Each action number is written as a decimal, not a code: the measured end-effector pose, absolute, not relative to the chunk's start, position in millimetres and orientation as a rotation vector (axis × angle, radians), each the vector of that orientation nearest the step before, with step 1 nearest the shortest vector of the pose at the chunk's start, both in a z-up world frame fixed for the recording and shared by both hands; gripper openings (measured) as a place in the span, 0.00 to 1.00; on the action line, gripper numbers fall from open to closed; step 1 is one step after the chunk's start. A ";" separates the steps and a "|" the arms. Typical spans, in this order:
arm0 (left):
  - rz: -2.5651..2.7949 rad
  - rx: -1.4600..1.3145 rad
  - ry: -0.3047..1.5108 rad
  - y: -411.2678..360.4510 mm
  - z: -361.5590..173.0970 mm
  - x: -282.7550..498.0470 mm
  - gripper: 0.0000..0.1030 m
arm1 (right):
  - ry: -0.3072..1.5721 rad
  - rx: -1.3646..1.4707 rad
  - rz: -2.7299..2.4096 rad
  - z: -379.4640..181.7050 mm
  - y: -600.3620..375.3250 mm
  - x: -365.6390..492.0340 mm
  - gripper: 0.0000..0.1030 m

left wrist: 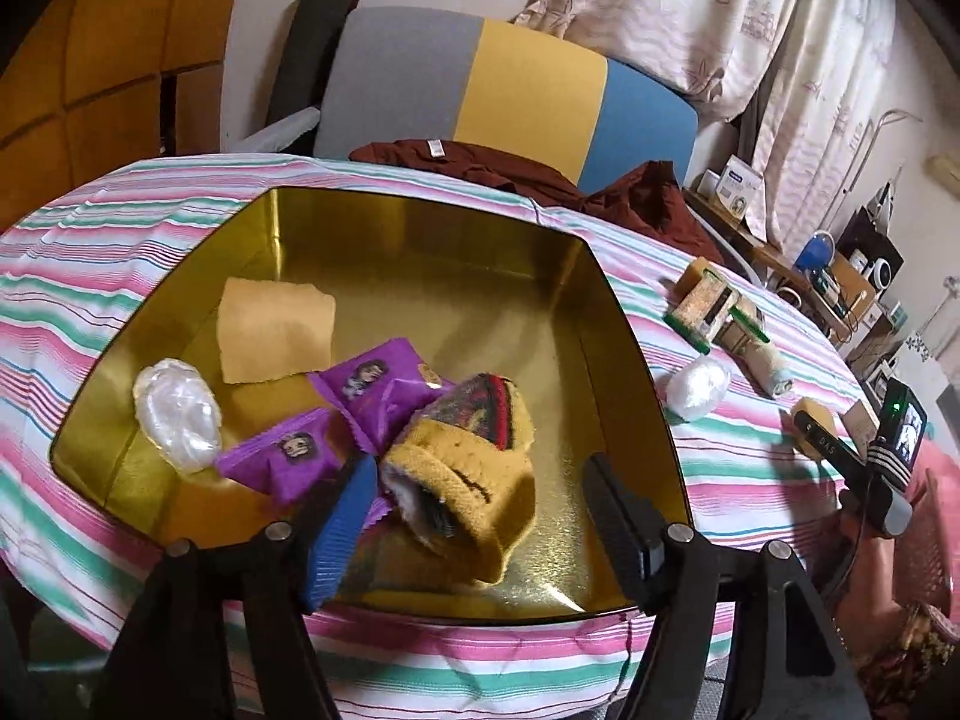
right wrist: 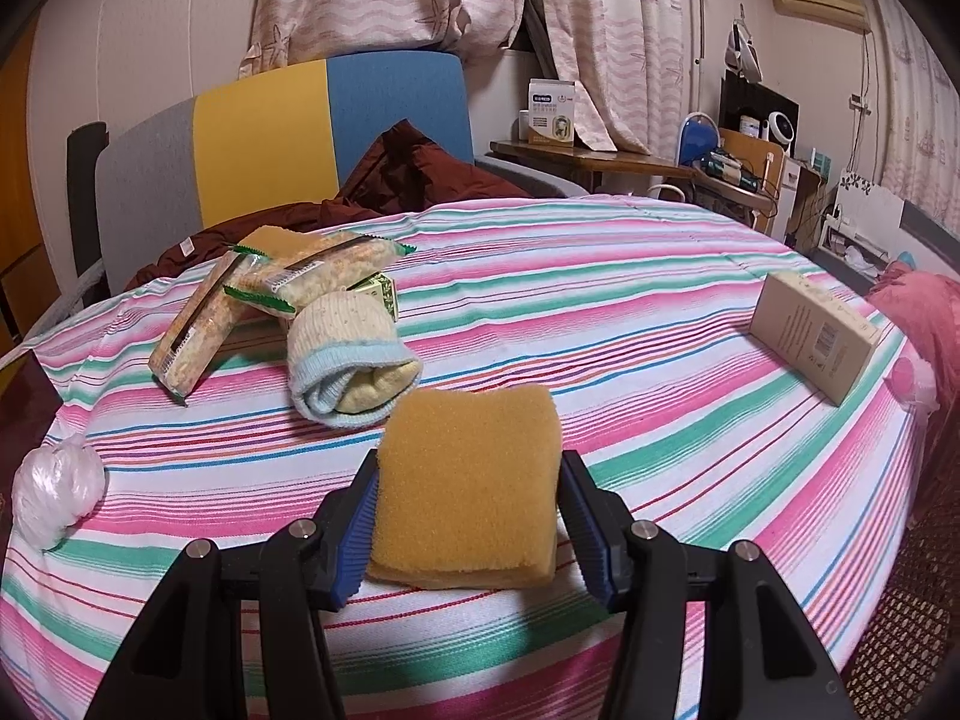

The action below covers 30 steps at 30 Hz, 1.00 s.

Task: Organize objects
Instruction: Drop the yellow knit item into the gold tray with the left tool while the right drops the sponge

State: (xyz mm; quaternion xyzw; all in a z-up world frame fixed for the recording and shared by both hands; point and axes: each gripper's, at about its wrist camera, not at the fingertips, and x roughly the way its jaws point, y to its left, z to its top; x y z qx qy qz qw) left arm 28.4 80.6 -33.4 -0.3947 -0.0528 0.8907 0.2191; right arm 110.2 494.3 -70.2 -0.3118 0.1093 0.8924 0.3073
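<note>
Striped tablecloth point(right wrist: 600, 312) beneath both tools. Right gripper point(right wrist: 471, 516) appears to pinch the yellow sponge point(right wrist: 471, 480) by its side edges: light, soft, compressible. Left gripper point(left wrist: 474, 516) hangs wide open, holding nothing, over the gold tin point(left wrist: 420, 228) beside a rolled sock point(left wrist: 462, 468).

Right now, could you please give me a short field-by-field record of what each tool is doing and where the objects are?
left tool: open over the gold tin
right tool: fingers on both sides of an orange sponge
in tin: rolled mustard sock, two purple packets, another sponge, white plastic bundle
on striped cloth: pale rolled sock, green-edged snack packs, beige box, white bundle
behind table: maroon garment
</note>
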 end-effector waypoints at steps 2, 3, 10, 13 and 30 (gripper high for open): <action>2.475 -1.078 -0.147 76.3 -32.1 29.7 0.69 | 0.286 -0.815 2.379 -66.2 488.4 112.9 0.55; 2.481 -1.074 -0.142 75.4 -31.9 29.5 0.69 | 0.292 -0.808 2.396 -63.0 484.2 115.2 0.55; 2.493 -1.058 -0.140 72.5 -29.6 30.1 0.69 | 0.382 -0.770 2.579 -32.0 432.5 122.9 0.55; 2.537 -1.022 -0.118 69.0 -24.1 31.5 0.70 | 0.413 -0.768 2.675 -18.2 403.5 118.9 0.55; 2.786 -1.014 -0.355 11.4 -13.8 20.7 0.97 | 0.112 -1.040 3.080 7.8 211.7 70.8 0.55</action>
